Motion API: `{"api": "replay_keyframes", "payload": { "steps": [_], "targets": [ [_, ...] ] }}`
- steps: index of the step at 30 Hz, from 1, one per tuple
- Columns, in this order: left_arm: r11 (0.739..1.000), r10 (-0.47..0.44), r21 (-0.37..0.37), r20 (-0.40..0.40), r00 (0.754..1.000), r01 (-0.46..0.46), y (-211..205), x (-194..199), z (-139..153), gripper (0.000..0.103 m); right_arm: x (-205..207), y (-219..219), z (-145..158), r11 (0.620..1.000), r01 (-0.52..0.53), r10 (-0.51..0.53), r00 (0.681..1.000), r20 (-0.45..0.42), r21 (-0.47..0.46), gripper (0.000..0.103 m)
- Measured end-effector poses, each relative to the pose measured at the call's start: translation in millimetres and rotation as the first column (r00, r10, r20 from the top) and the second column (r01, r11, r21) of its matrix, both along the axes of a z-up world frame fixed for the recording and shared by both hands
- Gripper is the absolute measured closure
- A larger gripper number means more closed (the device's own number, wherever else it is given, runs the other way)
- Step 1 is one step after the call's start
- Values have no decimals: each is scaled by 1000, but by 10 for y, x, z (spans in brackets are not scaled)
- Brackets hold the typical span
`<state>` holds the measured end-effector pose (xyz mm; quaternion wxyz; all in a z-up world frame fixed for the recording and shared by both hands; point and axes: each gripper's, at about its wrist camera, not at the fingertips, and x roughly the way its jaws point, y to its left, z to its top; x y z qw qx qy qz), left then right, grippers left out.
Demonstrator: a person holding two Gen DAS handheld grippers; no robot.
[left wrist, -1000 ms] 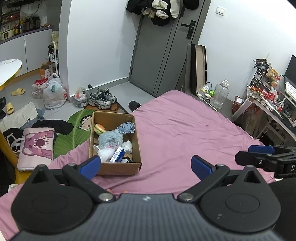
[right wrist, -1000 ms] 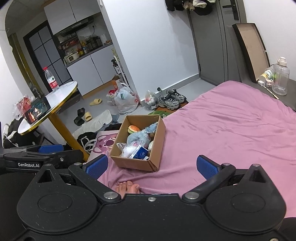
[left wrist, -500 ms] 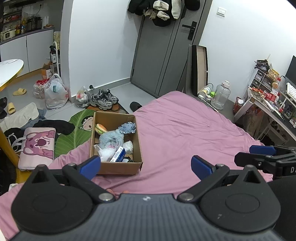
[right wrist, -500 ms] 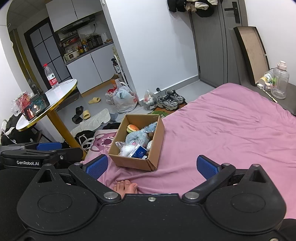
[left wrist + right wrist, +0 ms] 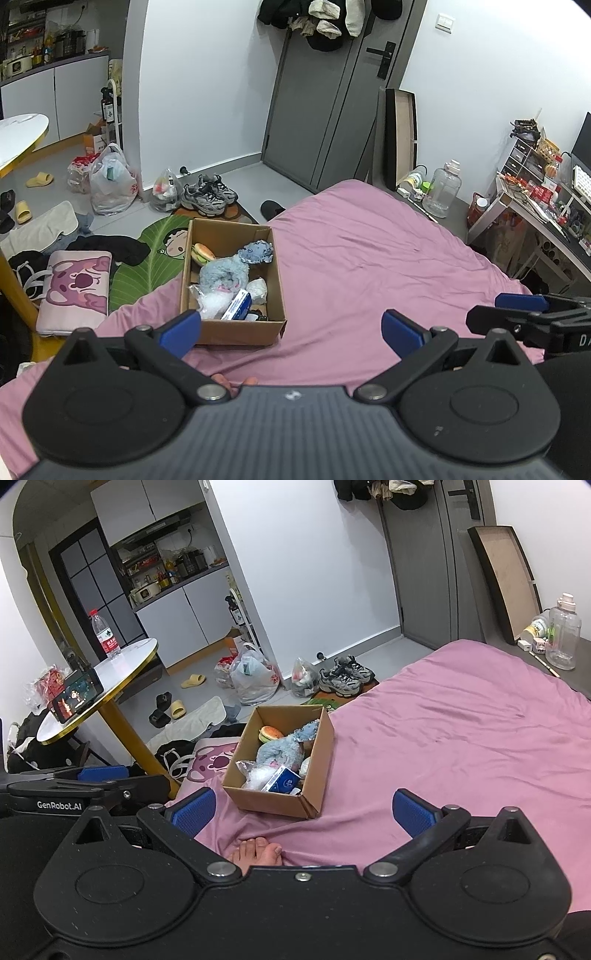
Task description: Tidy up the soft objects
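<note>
An open cardboard box (image 5: 236, 326) (image 5: 321, 746) sits on the pink bedsheet (image 5: 369, 266) (image 5: 461, 738) near the bed's left edge. Inside lie a blue-grey plush toy (image 5: 223, 275) (image 5: 280, 747), a burger-shaped toy (image 5: 202, 254) (image 5: 270, 733), a smaller blue plush (image 5: 256, 252), clear plastic bags (image 5: 207, 304) and a blue-and-white packet (image 5: 238, 305) (image 5: 282, 780). My left gripper (image 5: 291, 328) hangs open just short of the box, holding nothing. My right gripper (image 5: 304, 808) is open too, empty, with the box ahead and slightly left.
A person's toes (image 5: 258, 851) rest on the sheet under the right gripper. On the floor left of the bed lie a pink cushion (image 5: 75, 291), a green leaf mat (image 5: 147, 258), sneakers (image 5: 208, 195) and bags (image 5: 110, 181). A round table (image 5: 99, 686) stands left, a desk (image 5: 546, 218) right.
Both grippers have tilted and risen slightly, so the box sits a little lower and nearer in each view. Both stay open; nothing was picked up.
</note>
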<state>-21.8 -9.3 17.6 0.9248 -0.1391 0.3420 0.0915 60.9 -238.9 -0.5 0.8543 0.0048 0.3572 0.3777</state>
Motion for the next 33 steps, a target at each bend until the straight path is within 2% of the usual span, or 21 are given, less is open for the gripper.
{"api": "replay_keyframes", "payload": {
  "steps": [33],
  "targets": [
    [1000,2,-4,1,1000,-2,20,-9,-10,0,-24,20,3,1000,6,-6,1000,2,-6,0]
  ]
}}
